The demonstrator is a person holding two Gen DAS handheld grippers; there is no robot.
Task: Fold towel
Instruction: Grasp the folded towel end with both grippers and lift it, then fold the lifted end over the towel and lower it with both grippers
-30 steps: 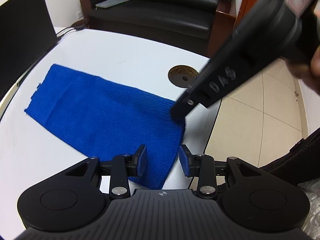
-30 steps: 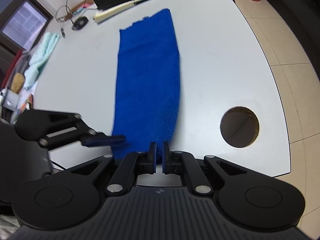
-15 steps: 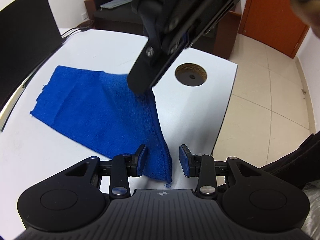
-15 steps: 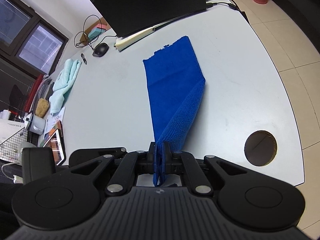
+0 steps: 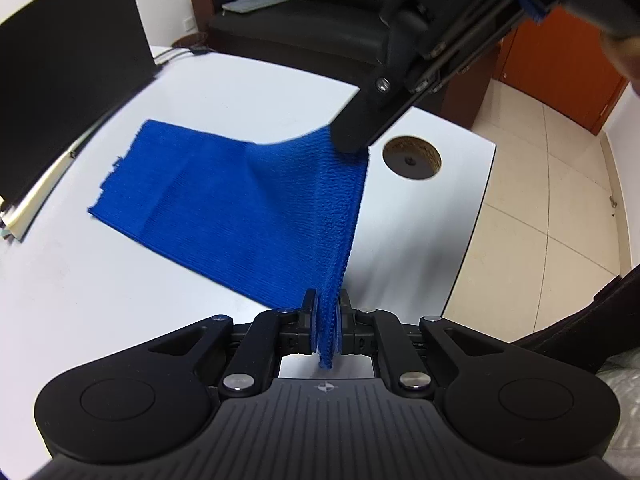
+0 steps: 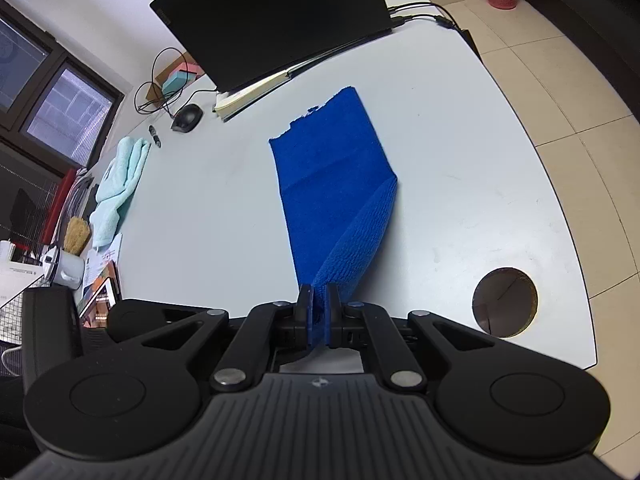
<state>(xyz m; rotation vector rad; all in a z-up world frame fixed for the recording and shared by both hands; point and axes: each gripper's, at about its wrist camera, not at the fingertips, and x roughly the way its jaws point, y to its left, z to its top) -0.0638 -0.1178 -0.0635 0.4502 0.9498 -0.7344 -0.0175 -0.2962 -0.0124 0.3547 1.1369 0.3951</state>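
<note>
Both tongs pinch the blue towel [image 5: 240, 208]: the left tongs [image 5: 327, 312] have just closed on one near corner, and the right tongs [image 6: 318, 312] grip the other. The far end lies flat on the white desk [image 6: 460, 140], near the black screen [image 6: 276, 16]. To fold well, lift both corners evenly and carry them to the far edge.

Only "DA" reads, on the right hand-held gripper [image 5: 354, 148].

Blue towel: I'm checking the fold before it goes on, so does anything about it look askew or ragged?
Yes. The blue towel's far short edge looks ragged, with a small notch and a stray tag of cloth. Nothing else stands out.
</note>
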